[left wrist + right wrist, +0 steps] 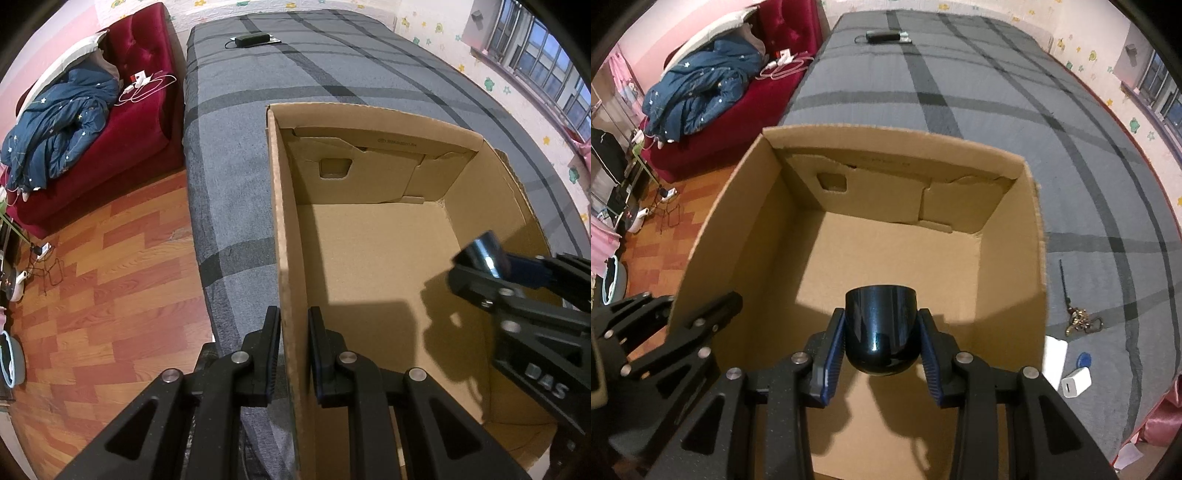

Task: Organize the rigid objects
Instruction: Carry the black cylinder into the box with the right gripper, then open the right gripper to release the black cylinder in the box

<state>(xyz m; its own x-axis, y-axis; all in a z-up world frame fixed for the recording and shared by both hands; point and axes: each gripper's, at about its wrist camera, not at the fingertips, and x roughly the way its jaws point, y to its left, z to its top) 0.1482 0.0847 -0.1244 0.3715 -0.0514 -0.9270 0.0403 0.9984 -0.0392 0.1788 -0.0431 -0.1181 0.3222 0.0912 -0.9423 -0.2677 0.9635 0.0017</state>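
The cardboard box sits open-topped on a bed w/ a grey plaid cover, and its inside is bare brown card. L claw is clamped on the box's left wall, one finger outside and one inside, pads tight to the card near the rim. R claw is clamped on a dark glossy blue cup, mouth facing away from the cam, rounded base toward it; blue pads press both sides of the cup. Cup hangs above the box floor near the front, not touching the card; its shadow falls on the floor below. In the left wrist view the same cup shows at the right edge, over the box interior. Outside the box, on the bed to its right: a white charger block, a blue round cap just behind it, a white flat item touching the box wall, and a key bunch w/ a dark strap farther back. At the far end of the bed lies a black power brick. A red sofa w/ a blue quilt stands beside the bed, on the wood floor.
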